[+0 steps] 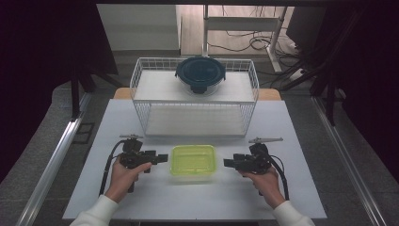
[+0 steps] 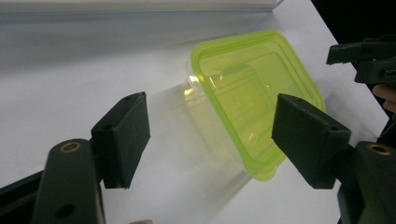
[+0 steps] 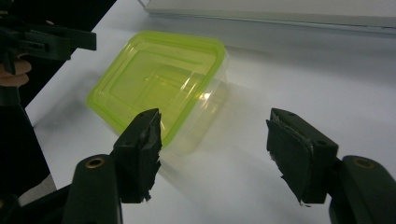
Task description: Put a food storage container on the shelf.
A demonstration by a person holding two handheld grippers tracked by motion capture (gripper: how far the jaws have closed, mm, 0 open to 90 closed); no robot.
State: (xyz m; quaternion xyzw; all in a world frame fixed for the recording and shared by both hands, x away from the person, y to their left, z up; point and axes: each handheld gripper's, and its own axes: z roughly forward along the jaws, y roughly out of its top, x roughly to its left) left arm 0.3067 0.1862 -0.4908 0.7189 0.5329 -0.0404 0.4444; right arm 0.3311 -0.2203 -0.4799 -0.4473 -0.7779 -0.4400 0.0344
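Green-lidded container [image 1: 193, 160] on the white table [image 1: 282, 197], midway between left gripper [image 1: 162, 158] and right gripper [image 1: 227, 163]; long axis points at both. Both jaw pairs gape, holding nothing.

The left hand [image 1: 123, 176] comes in from the near edge of the table, sleeve at the wrist, and grips the left gripper [image 1: 162, 157] level, jaws pointing toward the table's middle. In the left gripper view its jaws stand wide apart, nothing pressed between the pads [image 2: 126, 135]. The right hand [image 1: 266, 181] mirrors it near the right side, holding the right gripper [image 1: 227, 163] level, pointing inward. Its jaws are parted too, pads [image 3: 142, 149] touching nothing.
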